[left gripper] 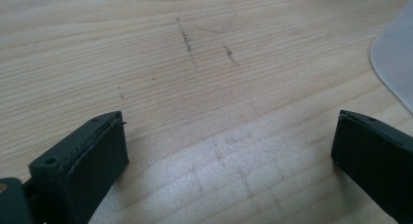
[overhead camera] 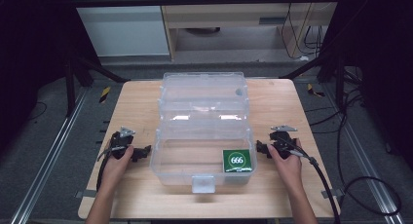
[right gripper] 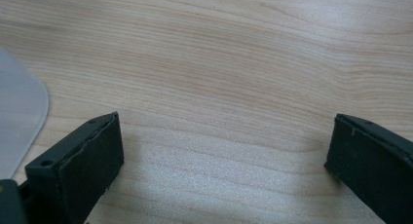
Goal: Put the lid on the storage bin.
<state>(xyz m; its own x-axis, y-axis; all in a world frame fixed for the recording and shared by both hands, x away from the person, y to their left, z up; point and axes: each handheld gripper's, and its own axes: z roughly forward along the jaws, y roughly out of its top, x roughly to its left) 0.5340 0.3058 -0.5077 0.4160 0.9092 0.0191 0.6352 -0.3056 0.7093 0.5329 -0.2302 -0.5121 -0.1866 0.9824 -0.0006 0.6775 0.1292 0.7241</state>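
Note:
A clear plastic box [overhead camera: 160,160] stands open in the middle of the wooden table [overhead camera: 282,102], its lid [overhead camera: 204,95] tipped back behind it. Inside, at the front right corner, lies a green card [overhead camera: 237,160] marked 666. A white latch [overhead camera: 203,183] sits on the box's front wall. My left gripper [overhead camera: 144,153] rests on the table just left of the box, open, nothing between its jaws. My right gripper [overhead camera: 260,148] rests just right of the box, also open and empty. In each gripper view the jaws stand wide apart over bare wood, with a rounded box corner [left gripper: 397,63] [right gripper: 19,121] at the side.
Metal rails [overhead camera: 53,151] run along both sides of the table on the floor. Black cables [overhead camera: 360,185] lie at the right. A cabinet [overhead camera: 234,19] stands behind the table's far edge.

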